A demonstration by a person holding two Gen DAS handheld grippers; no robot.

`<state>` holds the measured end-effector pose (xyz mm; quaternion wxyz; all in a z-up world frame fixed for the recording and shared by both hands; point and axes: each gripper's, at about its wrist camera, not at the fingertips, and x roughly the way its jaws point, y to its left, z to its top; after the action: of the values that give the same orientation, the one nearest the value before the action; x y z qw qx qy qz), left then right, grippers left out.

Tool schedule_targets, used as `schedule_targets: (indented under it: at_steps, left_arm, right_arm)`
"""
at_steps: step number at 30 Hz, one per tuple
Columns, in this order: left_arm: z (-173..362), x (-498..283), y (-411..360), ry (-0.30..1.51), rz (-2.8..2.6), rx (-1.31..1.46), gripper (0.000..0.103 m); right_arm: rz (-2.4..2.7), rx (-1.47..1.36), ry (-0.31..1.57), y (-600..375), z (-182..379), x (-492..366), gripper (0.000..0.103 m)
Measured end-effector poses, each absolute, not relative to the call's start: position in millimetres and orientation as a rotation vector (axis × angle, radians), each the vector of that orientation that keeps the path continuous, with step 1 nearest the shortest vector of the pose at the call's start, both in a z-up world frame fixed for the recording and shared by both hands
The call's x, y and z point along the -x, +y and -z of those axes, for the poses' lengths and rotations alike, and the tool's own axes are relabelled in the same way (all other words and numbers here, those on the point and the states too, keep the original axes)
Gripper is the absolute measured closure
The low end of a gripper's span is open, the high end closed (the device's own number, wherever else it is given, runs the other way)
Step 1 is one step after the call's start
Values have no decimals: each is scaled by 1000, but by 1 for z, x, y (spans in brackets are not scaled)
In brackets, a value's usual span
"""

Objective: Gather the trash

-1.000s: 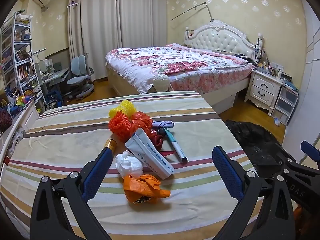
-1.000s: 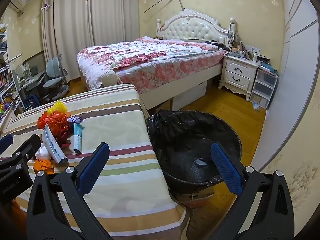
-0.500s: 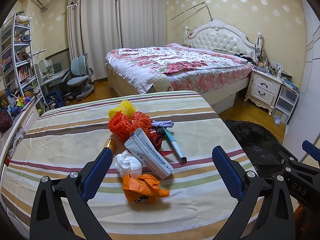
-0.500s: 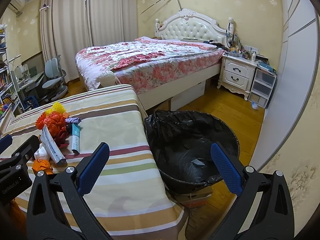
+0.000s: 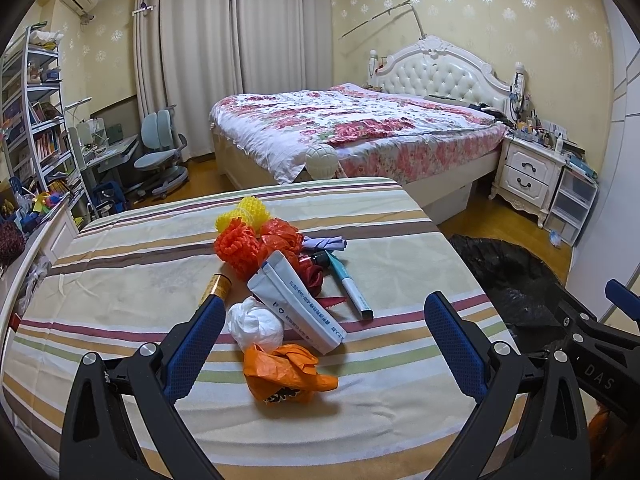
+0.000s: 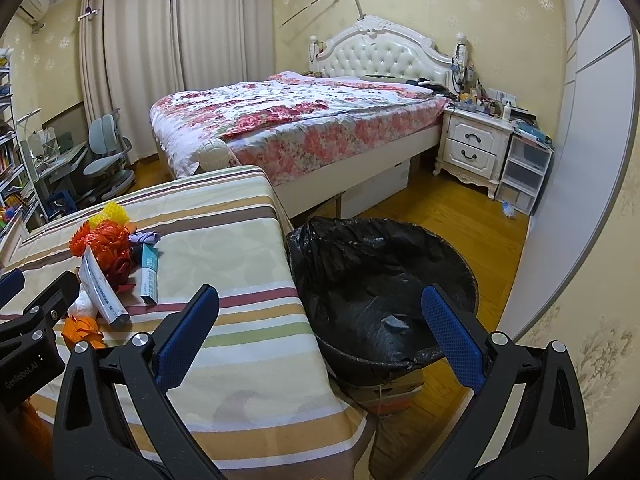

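Both my grippers are wide open and hold nothing. Left gripper (image 5: 324, 336) is nearer the trash pile on the striped table (image 5: 120, 280). From the pile, the black bin (image 6: 384, 280) is to the right. Orange wrapper (image 5: 286, 372) lies closest, straight ahead.

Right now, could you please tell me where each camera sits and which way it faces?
Left wrist: rides the left hand-held gripper, facing the trash pile with the orange wrapper on the striped table; its blue fingers show, open.
Right wrist: rides the right hand-held gripper, facing the table edge and black-lined bin; its open fingers show.
Shared: table, pile, bin, bed; each sees the other gripper.
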<state>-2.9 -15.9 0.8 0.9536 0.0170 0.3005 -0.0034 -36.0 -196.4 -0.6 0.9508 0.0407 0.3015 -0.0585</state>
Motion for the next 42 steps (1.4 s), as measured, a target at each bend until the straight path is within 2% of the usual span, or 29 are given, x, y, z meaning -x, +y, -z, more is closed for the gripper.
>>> schedule_targets:
  at_steps: [32, 42]
  left_arm:
    - [2, 2, -17, 614, 4, -40, 6]
    - [17, 7, -25, 611, 10, -44, 6]
  right_arm:
    - [120, -83, 617, -200, -1, 37, 4]
    - [119, -82, 618, -200, -1, 36, 4]
